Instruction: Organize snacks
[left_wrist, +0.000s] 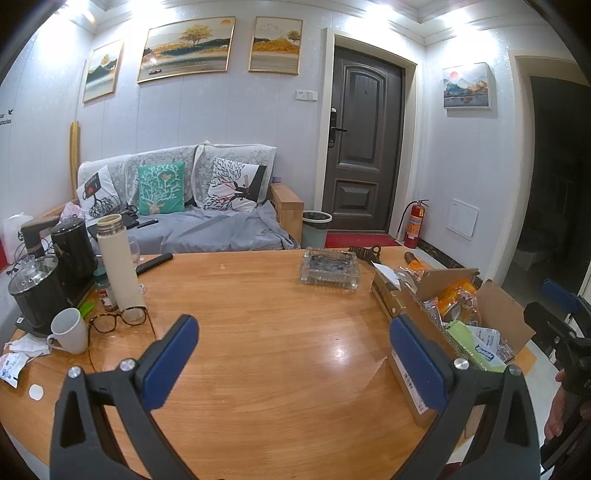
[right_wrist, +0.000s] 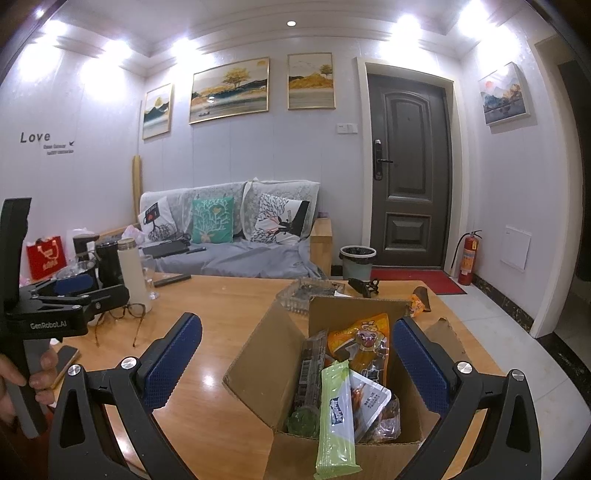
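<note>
Both tools, left tool (left_wrist: 291, 347) and right tool (right_wrist: 295, 350), were spread and empty; snack packets (right_wrist: 354, 373) sat in the box (right_wrist: 258, 362) under the right tool, one orange packet (right_wrist: 418, 305) lay on the counter (right_wrist: 221, 306) beyond it.

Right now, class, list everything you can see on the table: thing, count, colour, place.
box: 1, brown, right, open
snack packs: several, orange, green, clear, inside box
ashtray: 1, clear, centre back
flask: 1, cream, left
kettles: 2, black, left
mug: 1, white, left front
glasses: 1, tortoiseshell, beside mug
remote: 1, black, behind flask
table: 1, wooden
left hand-held gripper: open, empty
right hand-held gripper: open, over box
</note>
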